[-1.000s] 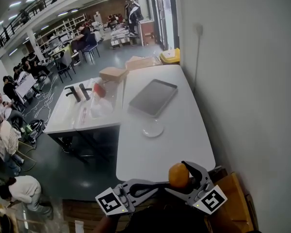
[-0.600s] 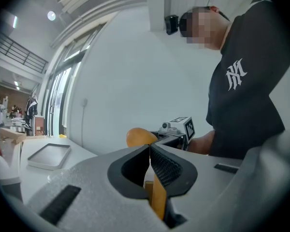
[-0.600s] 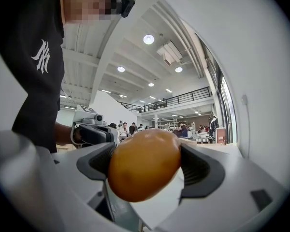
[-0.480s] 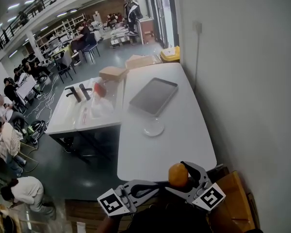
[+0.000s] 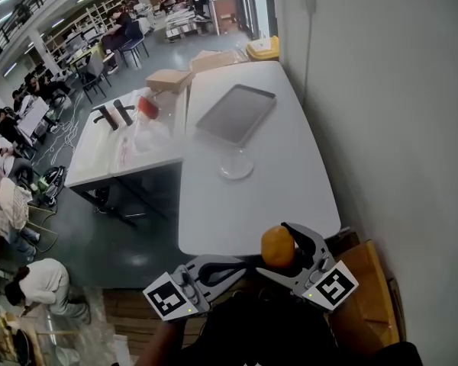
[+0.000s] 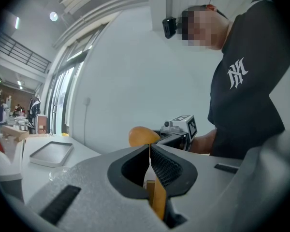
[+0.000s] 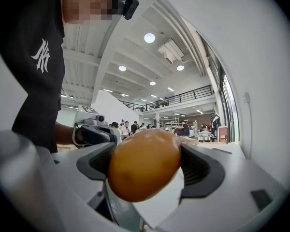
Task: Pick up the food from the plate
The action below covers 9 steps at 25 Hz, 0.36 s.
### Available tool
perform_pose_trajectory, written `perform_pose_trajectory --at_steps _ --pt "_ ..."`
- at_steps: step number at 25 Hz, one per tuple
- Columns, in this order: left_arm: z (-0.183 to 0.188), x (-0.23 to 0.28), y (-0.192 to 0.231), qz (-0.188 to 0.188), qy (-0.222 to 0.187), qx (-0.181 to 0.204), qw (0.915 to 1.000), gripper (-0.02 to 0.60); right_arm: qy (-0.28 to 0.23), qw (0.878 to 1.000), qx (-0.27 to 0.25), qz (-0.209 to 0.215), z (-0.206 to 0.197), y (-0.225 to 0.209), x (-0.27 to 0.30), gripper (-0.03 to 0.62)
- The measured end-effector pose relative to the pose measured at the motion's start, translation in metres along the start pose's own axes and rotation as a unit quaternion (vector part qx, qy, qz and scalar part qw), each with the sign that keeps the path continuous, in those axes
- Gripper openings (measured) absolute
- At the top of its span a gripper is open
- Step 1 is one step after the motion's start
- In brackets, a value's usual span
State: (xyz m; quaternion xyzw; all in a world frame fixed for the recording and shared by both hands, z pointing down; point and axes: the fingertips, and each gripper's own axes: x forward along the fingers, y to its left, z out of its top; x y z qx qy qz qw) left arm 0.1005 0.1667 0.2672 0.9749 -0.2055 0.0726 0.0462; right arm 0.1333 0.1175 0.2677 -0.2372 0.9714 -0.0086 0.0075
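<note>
Before the table (image 5: pixel 298 189) | right claw (image 5: pixel 284 254) still clamps orange food (image 5: pixel 277 245) | left claw (image 6: pixel 150 151) stays pressed together, empty | plate (image 5: pixel 236 168) well apart

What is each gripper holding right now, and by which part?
The right gripper holds the orange food, jaws pressing its two opposite sides around the middle. The left gripper is shut on nothing.

Head view down, gripper views inward, sharing food (image 5: pixel 278 246).
</note>
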Motion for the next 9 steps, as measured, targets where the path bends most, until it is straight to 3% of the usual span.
perform_pose_trajectory --at_steps 9 --pt "-0.010 0.003 0.012 0.005 0.003 -0.007 1.0000 0.008 0.009 1.000 0.005 0.011 -0.009 -0.006 0.009 0.423"
